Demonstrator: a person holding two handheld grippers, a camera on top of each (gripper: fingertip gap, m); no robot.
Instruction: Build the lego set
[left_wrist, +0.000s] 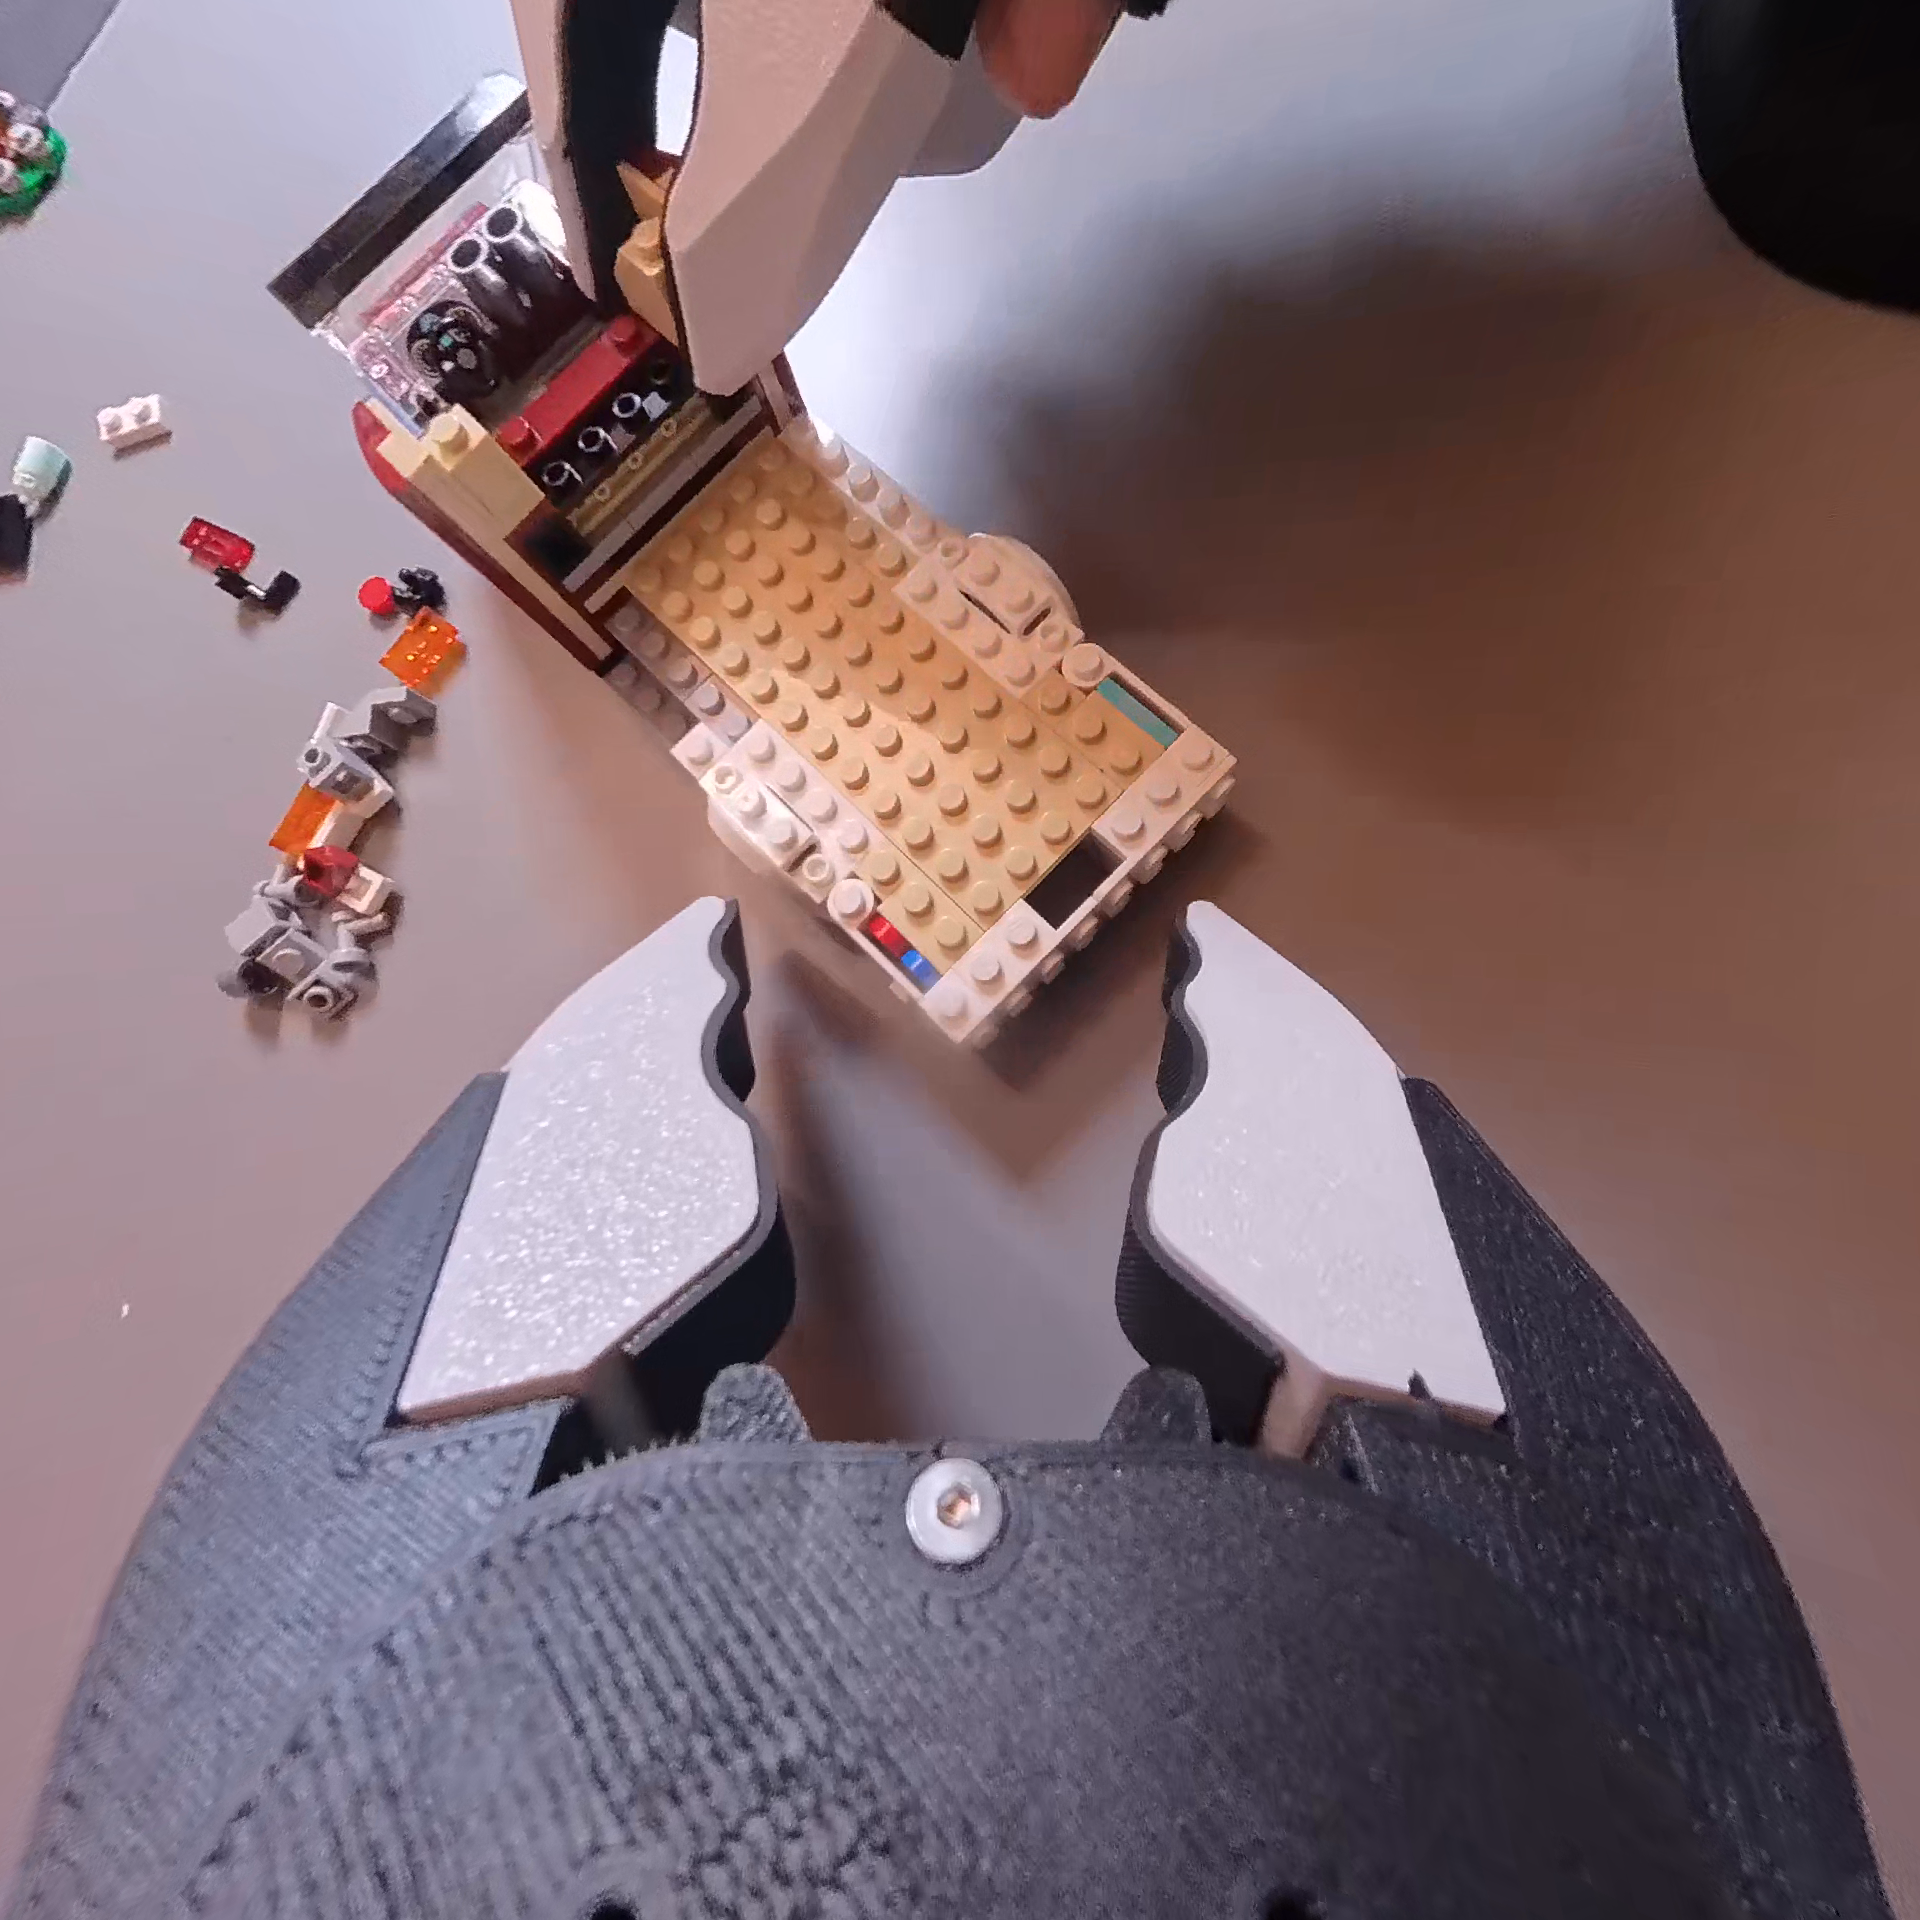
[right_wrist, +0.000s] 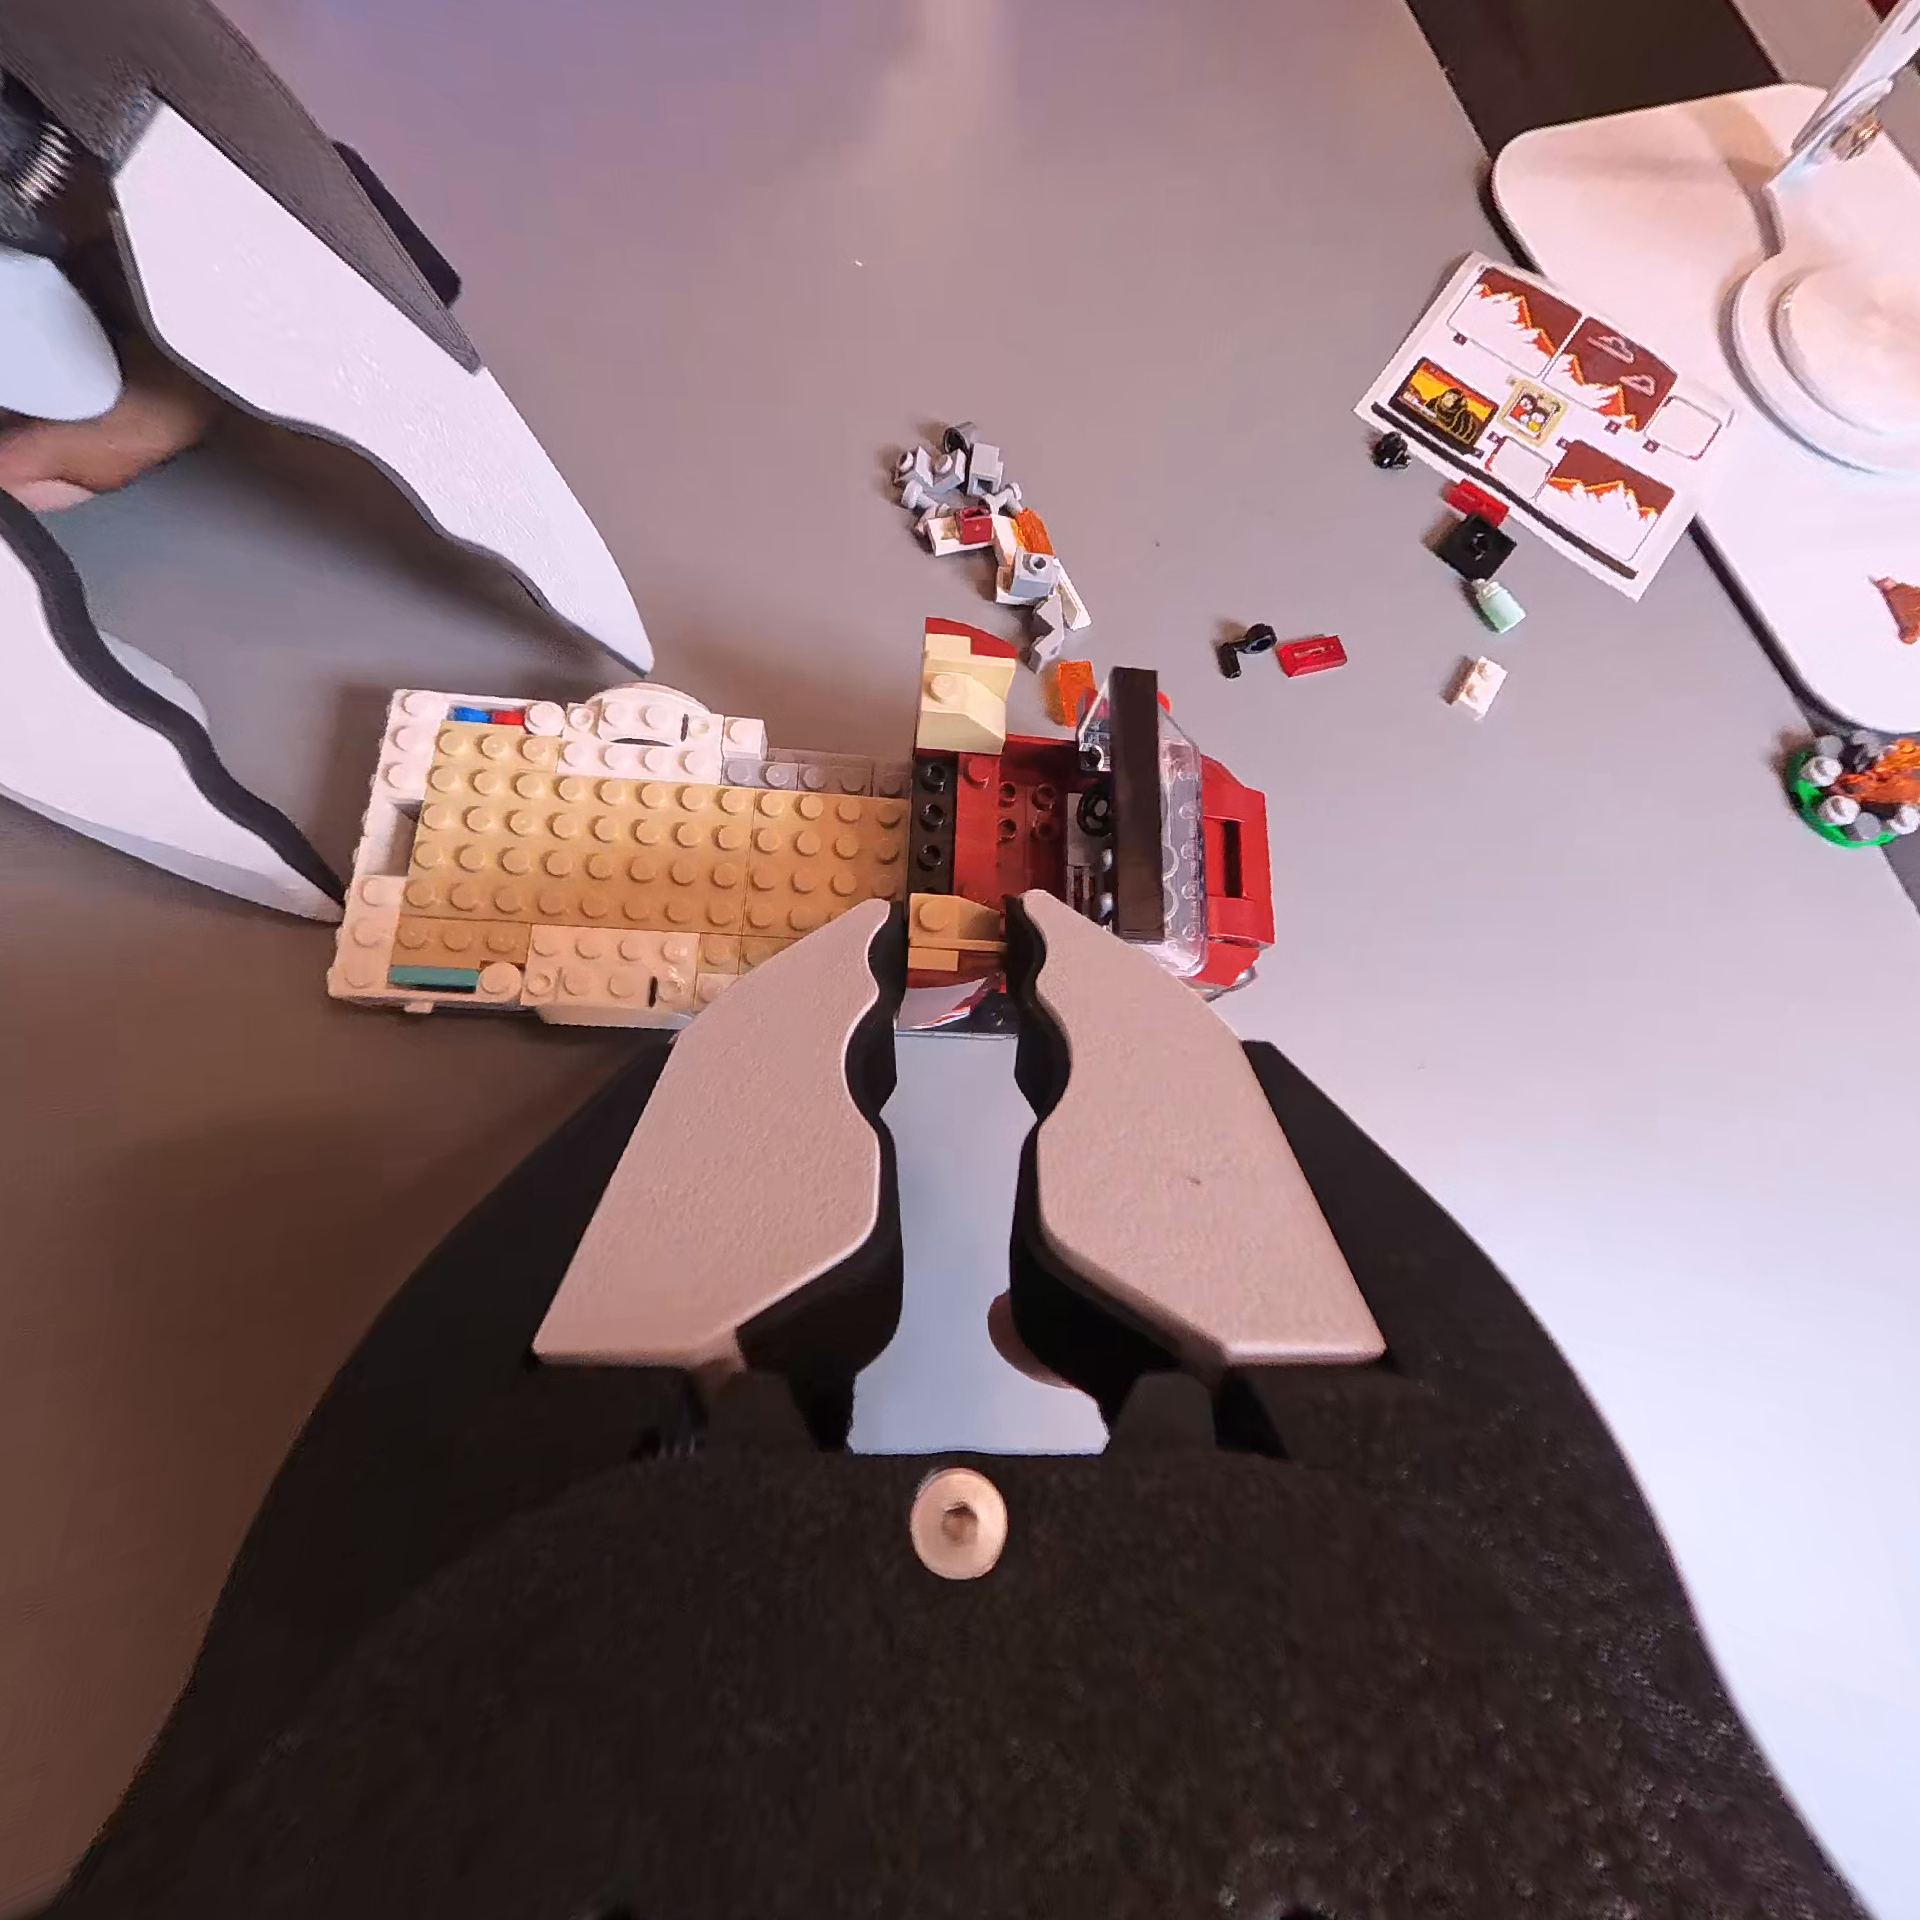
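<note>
A lego vehicle (left_wrist: 883, 727) lies on the grey table, with a tan studded floor (right_wrist: 623, 831), white side walls, a dark red cab (right_wrist: 1039, 790) and a clear windshield (right_wrist: 1184, 831). My right gripper (right_wrist: 954, 914) is shut on a small tan brick (right_wrist: 948, 923) at the cab's near side wall. It also shows in the left wrist view (left_wrist: 649, 312), coming down from above with the tan brick (left_wrist: 644, 265) between its fingers. My left gripper (left_wrist: 961, 925) is open and empty, just off the vehicle's white rear end; in the right wrist view (right_wrist: 478, 790) it spreads at the left.
A pile of small grey, orange and red pieces (left_wrist: 332, 810) lies beside the vehicle (right_wrist: 997, 540). A sticker sheet (right_wrist: 1527, 416), a white stand base (right_wrist: 1662, 187) and a small green round build (right_wrist: 1849, 790) sit at the right. More loose pieces (right_wrist: 1309, 655) lie between.
</note>
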